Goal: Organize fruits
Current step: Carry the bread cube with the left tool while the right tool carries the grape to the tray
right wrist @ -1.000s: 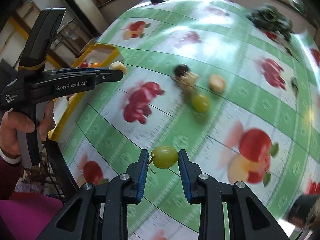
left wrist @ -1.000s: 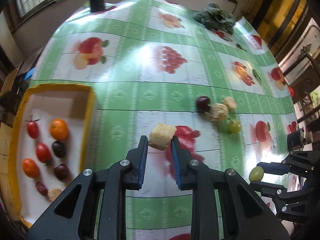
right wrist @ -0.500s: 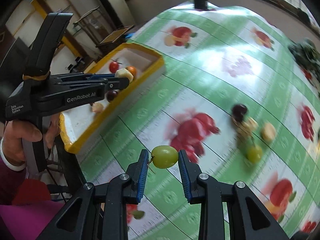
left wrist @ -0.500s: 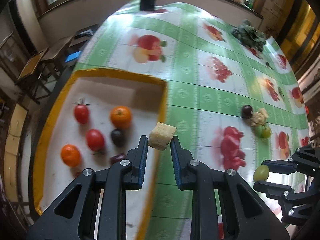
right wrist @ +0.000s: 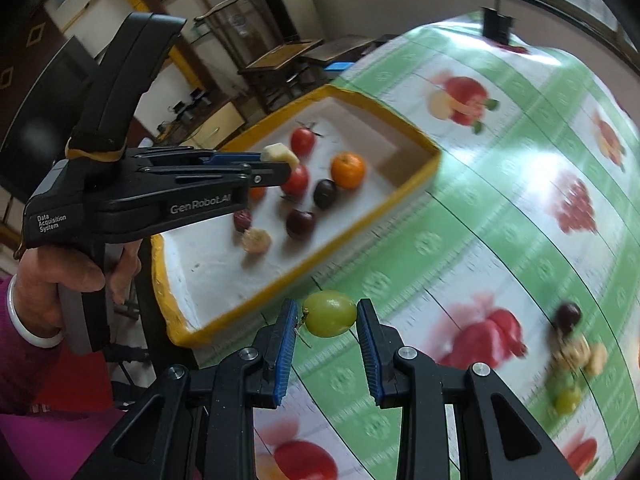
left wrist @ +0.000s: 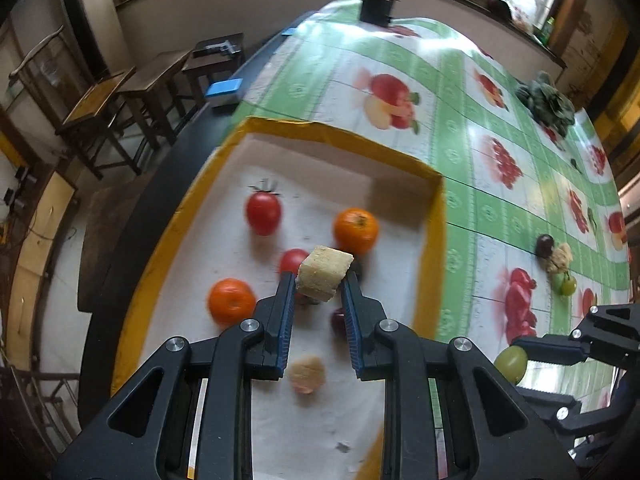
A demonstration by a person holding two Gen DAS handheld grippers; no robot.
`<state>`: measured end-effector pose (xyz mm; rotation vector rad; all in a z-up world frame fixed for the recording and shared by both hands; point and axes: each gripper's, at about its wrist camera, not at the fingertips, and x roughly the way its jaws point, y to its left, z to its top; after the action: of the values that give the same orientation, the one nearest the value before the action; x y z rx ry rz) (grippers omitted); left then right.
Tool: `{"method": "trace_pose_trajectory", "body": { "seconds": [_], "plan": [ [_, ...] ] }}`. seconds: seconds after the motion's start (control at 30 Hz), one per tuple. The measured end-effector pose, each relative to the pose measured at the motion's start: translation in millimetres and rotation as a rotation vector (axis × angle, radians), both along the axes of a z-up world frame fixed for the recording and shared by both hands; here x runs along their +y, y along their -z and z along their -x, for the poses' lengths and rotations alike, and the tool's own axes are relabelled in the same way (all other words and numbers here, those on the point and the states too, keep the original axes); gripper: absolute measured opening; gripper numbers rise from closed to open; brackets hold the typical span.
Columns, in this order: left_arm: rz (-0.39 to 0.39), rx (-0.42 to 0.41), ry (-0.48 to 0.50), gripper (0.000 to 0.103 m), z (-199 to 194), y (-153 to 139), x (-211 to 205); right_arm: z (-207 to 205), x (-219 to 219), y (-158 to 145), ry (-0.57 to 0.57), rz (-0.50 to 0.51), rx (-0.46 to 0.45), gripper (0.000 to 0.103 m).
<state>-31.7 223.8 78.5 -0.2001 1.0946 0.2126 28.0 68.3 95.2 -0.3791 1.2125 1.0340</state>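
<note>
Tongs angled steeply down: left tongs [left wrist: 318, 282] grip pale chunk [left wrist: 324, 276] over tray [left wrist: 436, 248]; right tongs [right wrist: 328, 316] pinch green grape [right wrist: 329, 313]

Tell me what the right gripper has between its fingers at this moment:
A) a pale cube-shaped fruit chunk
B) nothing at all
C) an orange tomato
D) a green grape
D: in the right wrist view, the right gripper is shut on a green grape, carried above the tablecloth just outside the yellow-rimmed tray; the pale chunk sits in the left gripper.

Both tools, left tool [left wrist: 318, 286] and right tool [right wrist: 327, 316], are clamped, angled steeply downward.
</note>
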Motion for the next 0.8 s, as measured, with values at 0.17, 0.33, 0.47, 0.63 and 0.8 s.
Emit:
{"method": "trace_pose_trajectory", "body": {
  "seconds": [0.17,0.33,0.47,0.63,0.8],
  "plan": [
    [0.010,0.004,-0.042,0.022,6,2,22,1,25,3,-0.045,-0.006,0.012,0.029],
    [0.020,0.012,-0.075,0.022,8,6,36,4,47,9,-0.086,0.001,0.023,0.029],
    [0.037,0.023,-0.094,0.022,9,11,46,7,65,16,-0.119,0.001,0.028,0.029],
    [0.043,0.019,-0.096,0.022,3,13,49,10,81,28,-0.148,0.018,0.040,0.030],
    [0.041,0.029,-0.099,0.022,-5,19,50,8,90,42,-0.160,0.046,0.050,0.030]
  ]
}}
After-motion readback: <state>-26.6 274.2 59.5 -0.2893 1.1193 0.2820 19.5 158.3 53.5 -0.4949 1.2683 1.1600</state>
